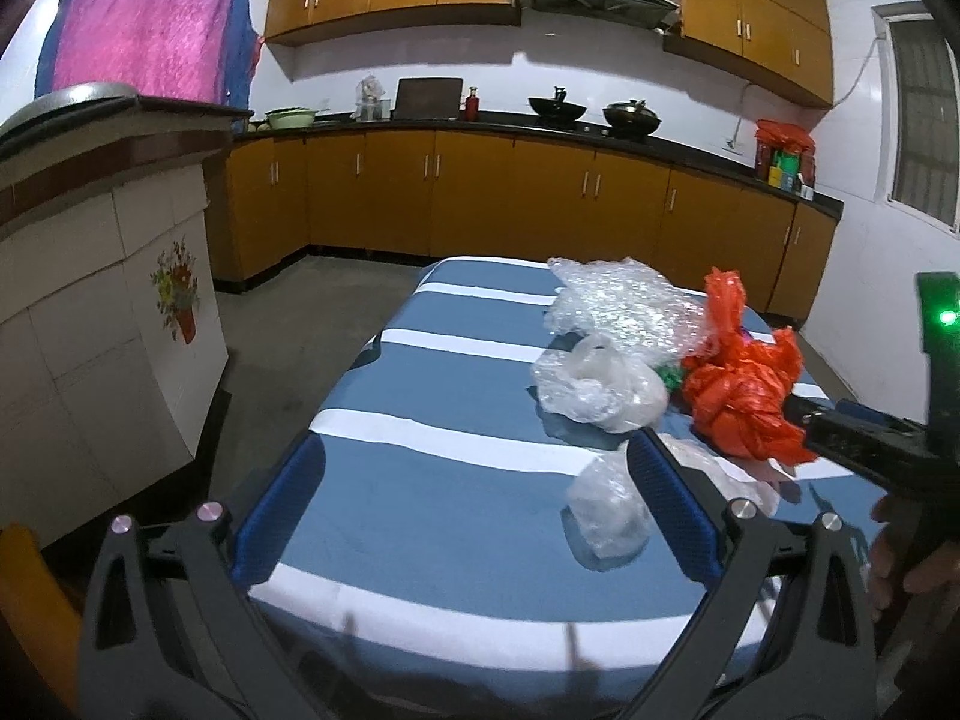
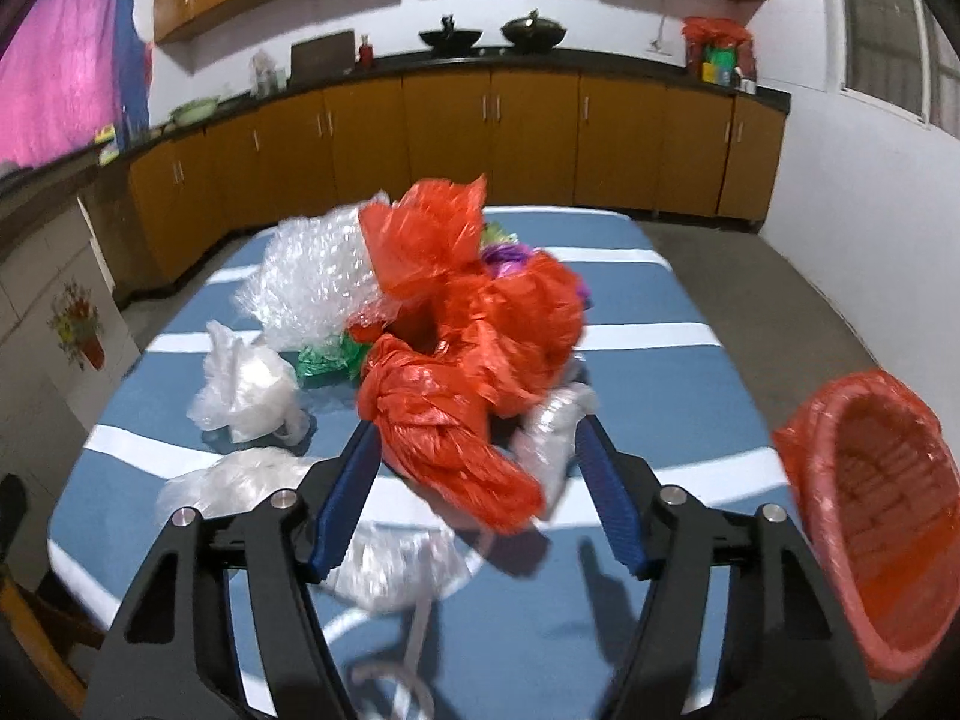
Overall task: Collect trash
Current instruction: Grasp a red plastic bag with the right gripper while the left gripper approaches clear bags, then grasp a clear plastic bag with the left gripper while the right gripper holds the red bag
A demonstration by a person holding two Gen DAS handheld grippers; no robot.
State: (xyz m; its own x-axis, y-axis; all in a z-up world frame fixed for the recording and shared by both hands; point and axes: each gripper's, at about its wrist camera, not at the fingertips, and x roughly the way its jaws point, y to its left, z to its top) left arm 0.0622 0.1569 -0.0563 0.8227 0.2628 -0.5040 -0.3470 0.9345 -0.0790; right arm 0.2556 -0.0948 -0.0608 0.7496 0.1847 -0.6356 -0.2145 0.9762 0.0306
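The left claw (image 1: 474, 504) stands released, its blue pads wide apart over the blue-and-white striped table (image 1: 420, 372). A small crumpled clear bag (image 1: 609, 510) lies on the cloth just inside its right pad; whether it touches the pad cannot be told. Ahead of that claw and slightly to its right sits a second clear bag (image 1: 600, 387), and beyond it a sheet of bubble wrap (image 1: 618, 300). Right of these lies the orange plastic bag (image 1: 744, 384), with a scrap of green wrapper (image 1: 672, 377) showing between it and the clear bag.

The right claw (image 2: 477, 495) is partly parted, and the knotted lower end of the orange plastic bag (image 2: 456, 408) lies between its blue pads; the left pad sits right against the plastic, while the right pad is apart from the orange and has a twist of clear film (image 2: 552, 426) beside it. The frame is smeared here, so a firm grip cannot be confirmed. From the left wrist view this claw's black body (image 1: 864, 438) reaches in from the right edge to the orange bag.

To the right of the right claw, at the table's edge, stands a red basket (image 2: 882, 516) lined with red plastic.

No brand, label or writing can be read on any of the trash
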